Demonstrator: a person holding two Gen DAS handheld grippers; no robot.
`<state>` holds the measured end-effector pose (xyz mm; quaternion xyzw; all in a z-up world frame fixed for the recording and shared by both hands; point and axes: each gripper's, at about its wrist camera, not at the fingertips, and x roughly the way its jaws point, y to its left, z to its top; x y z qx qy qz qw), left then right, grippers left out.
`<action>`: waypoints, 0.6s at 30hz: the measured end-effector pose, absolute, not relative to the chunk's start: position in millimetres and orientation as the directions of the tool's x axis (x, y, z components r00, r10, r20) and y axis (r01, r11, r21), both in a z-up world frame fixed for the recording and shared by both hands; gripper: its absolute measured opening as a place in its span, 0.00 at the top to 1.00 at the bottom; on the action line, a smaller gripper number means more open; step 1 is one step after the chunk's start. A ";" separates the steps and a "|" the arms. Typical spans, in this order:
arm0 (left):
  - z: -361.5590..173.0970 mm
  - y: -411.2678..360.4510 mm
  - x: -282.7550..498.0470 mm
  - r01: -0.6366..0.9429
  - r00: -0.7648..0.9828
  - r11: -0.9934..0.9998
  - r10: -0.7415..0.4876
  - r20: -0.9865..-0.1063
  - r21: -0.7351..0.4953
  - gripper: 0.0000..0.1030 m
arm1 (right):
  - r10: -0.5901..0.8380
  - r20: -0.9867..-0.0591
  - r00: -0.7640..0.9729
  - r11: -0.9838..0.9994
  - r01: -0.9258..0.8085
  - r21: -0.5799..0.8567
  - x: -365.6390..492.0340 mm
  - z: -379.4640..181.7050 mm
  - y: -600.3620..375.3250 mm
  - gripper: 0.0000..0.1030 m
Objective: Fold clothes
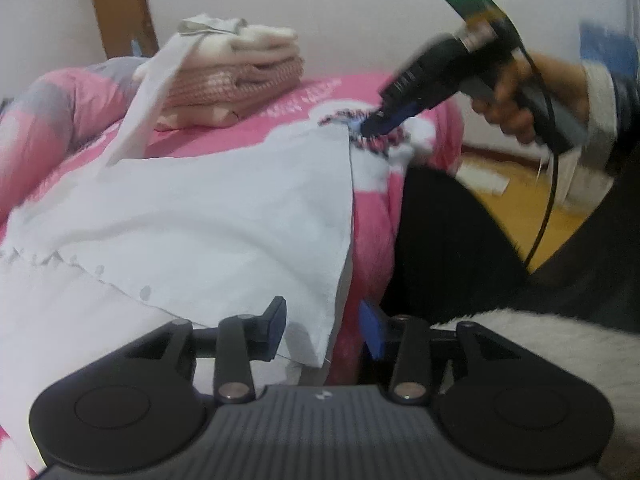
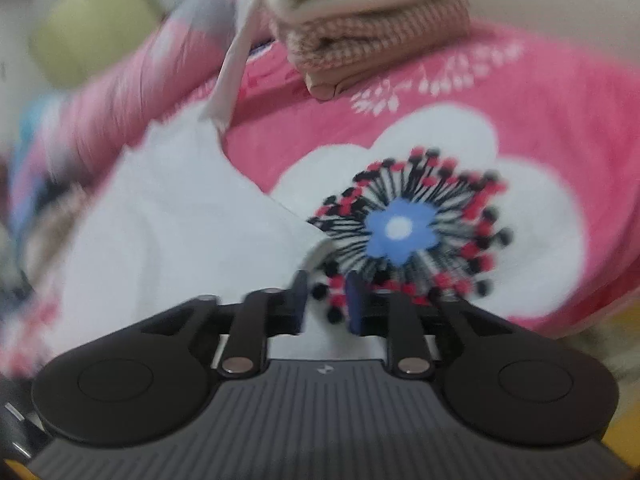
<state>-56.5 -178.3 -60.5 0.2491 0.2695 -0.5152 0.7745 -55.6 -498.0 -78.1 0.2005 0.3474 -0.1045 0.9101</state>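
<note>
Lying flat on a pink bedspread (image 1: pixel 248 136) with a big white flower print (image 2: pixel 500 216): one white garment (image 1: pixel 192 216), its long strap (image 1: pixel 148 92) running to the far left beside a stack of folded clothes (image 1: pixel 240 76). Left gripper (image 1: pixel 324 328), fingers spread apart, sits at the garment's near right corner without clamping it. Right gripper (image 2: pixel 326 300), held in a hand (image 1: pixel 516 96), rests at the garment's far right corner with fingers slightly parted; whether cloth lies between them is unclear.
</note>
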 end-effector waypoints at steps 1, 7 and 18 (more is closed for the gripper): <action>-58.8 -175.8 -55.0 0.932 0.320 0.349 -0.672 -0.668 0.095 0.56 | -0.114 -0.666 0.737 0.920 0.331 0.209 -57.9 -70.1 -491.6 0.77; -66.1 -182.2 -42.4 0.935 0.293 0.353 -0.695 -0.656 0.044 0.55 | -0.074 -0.535 0.842 0.993 0.109 0.034 -19.8 -28.2 -442.2 0.76; -86.3 -181.2 -25.0 0.915 0.225 0.385 -0.733 -0.642 -0.120 0.57 | 0.361 -0.646 0.672 0.874 -0.486 -0.017 170.3 -46.9 -310.0 0.77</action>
